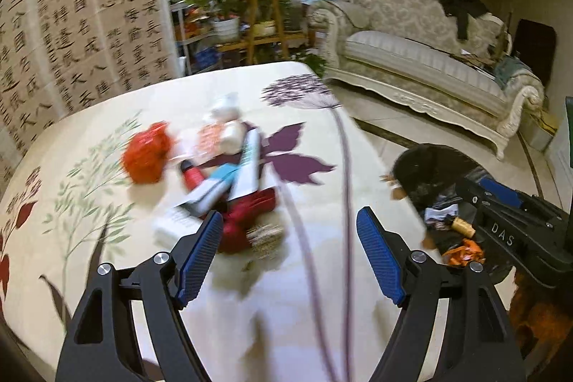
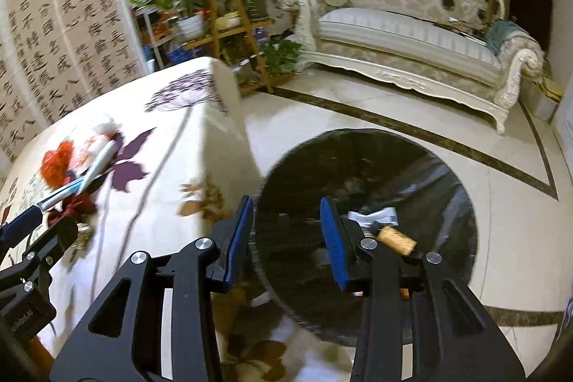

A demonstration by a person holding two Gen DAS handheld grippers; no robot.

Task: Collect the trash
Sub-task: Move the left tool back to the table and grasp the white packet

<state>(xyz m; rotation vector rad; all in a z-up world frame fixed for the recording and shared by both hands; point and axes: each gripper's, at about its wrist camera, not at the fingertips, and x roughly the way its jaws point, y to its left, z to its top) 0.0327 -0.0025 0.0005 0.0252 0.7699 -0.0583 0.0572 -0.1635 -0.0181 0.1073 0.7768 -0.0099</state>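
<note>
Jaws empty, trash heap waiting on the table

Left gripper (image 1: 288, 256) jaws stand wide apart, nothing between the blue pads, tipped down over the floral tablecloth (image 1: 89, 203). Right gripper (image 2: 286, 240) jaws are partly apart, also empty, hanging over the mouth of the black trash bag (image 2: 358, 160) on the floor by the table's corner.

Just ahead of the left jaws, blurred: dark red wrapper (image 1: 250, 213), nearest the left pad. Beyond it a white-and-blue tube (image 1: 215, 185) lying flat, a second pale tube (image 1: 250, 156) crossing it, a small red cylinder (image 1: 191, 178), a white box (image 1: 175, 221) at the near edge. Further out an orange crumpled bag (image 1: 148, 153) and white wadded packaging (image 1: 225, 120). All touching or overlapping in one loose pile.

Already in the bag: a cork (image 2: 395, 238), white paper scrap (image 2: 372, 215), some orange bits.

Handling, judged: everything looks light. Wrapper and orange bag are soft, will crush and may slip; pinch a bunched fold, not a flat edge. Tubes are semi-stiff and slick; take across the narrow body near mid-length so they don't swing. Box is stiff, grip across its short side. The pile is tangled, so lifting one piece could drag neighbours off the edge.
</note>
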